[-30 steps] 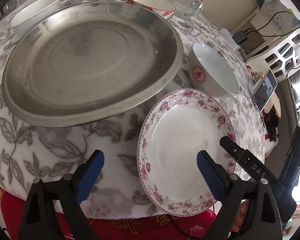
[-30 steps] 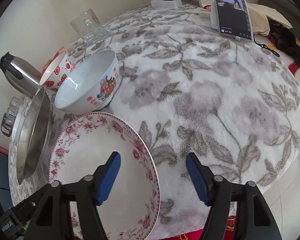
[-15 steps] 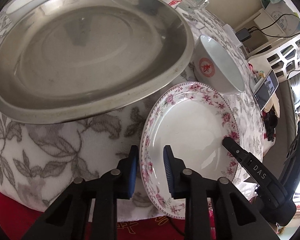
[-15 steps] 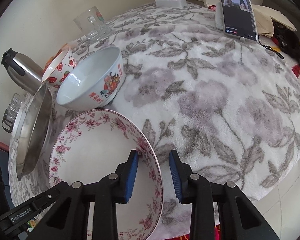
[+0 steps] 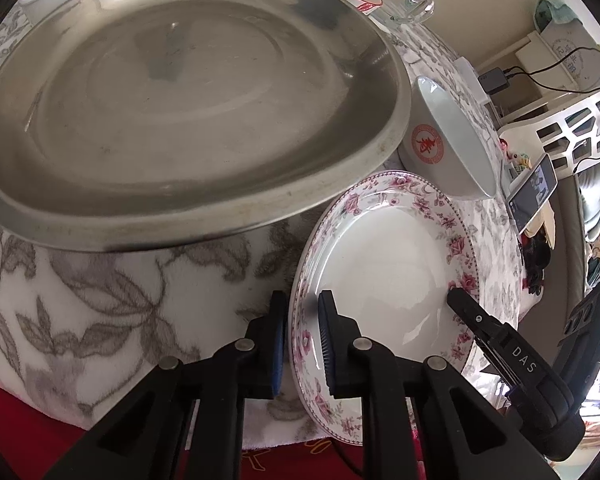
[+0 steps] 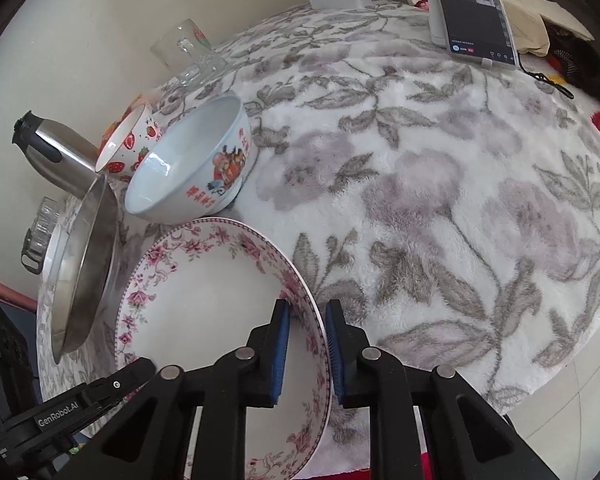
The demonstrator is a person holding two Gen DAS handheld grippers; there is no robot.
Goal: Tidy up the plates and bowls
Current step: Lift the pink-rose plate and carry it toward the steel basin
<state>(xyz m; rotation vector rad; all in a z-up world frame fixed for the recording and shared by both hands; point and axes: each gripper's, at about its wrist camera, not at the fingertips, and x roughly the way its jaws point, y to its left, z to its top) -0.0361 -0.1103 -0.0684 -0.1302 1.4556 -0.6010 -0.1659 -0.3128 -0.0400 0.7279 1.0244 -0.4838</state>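
A white plate with a pink flower rim (image 5: pixel 388 264) (image 6: pixel 204 300) lies on the flowered tablecloth near the table's front edge. My left gripper (image 5: pixel 303 300) is closing tight on its left rim, one blue pad above the rim and one below. At the opposite rim my right gripper (image 6: pixel 307 306) closes the same way, pads pressing on both faces. One of the right gripper's fingers (image 5: pixel 484 328) shows at the plate's far side in the left wrist view. A big steel tray (image 5: pixel 180 100) (image 6: pixel 88 260) sits just behind the plate. A white bowl with red print (image 5: pixel 448 140) (image 6: pixel 196 164) stands beside it.
A strawberry bowl (image 6: pixel 132 144), a steel kettle (image 6: pixel 56 156) and a glass mug (image 6: pixel 188 50) stand by the wall. A phone (image 6: pixel 472 12) leans at the table's far right. The plush cloth (image 6: pixel 440 200) stretches right of the plate. The table edge runs just under both grippers.
Both grippers went from wide open to shut on opposite rims of the flowered plate. The left one also moved in closer over the rim.
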